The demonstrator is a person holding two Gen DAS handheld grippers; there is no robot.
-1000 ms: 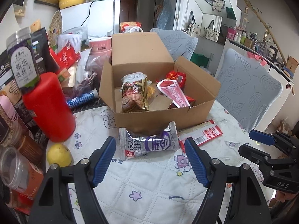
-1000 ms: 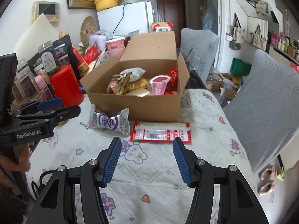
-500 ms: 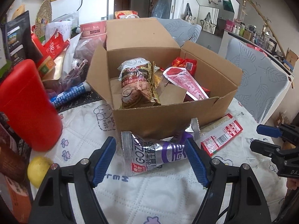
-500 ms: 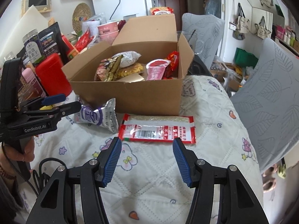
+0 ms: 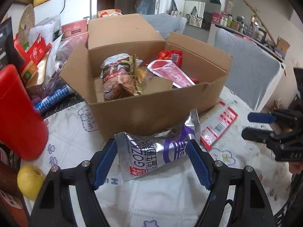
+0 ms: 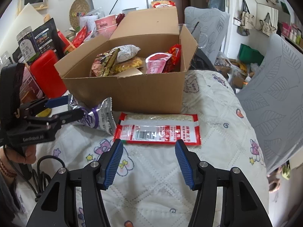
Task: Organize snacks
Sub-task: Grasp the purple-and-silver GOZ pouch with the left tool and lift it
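Observation:
An open cardboard box (image 5: 151, 113) (image 6: 123, 92) holds several snack packets. In front of it a silver-and-purple snack packet (image 5: 155, 151) (image 6: 98, 117) lies on the quilted cloth. My left gripper (image 5: 151, 145) (image 6: 70, 106) is open and straddles this packet, its blue pads close to both ends. A flat red-and-white packet (image 6: 157, 130) (image 5: 217, 126) lies to the right of the silver one. My right gripper (image 6: 149, 145) (image 5: 253, 124) is open, its fingertips at the packet's near edge with nothing between them.
A red canister (image 5: 17, 113), a yellow fruit (image 5: 28, 179), a blue tube (image 5: 53, 98) and a heap of packets and jars crowd the table's left side. A grey leaf-patterned chair (image 6: 274, 94) stands at the right. A person's hand (image 6: 24, 153) holds the left gripper.
Both grippers have come forward and down toward the box. The left one has closed in around the silver packet; the right one has reached the red packet's near edge. Neither opening has changed.

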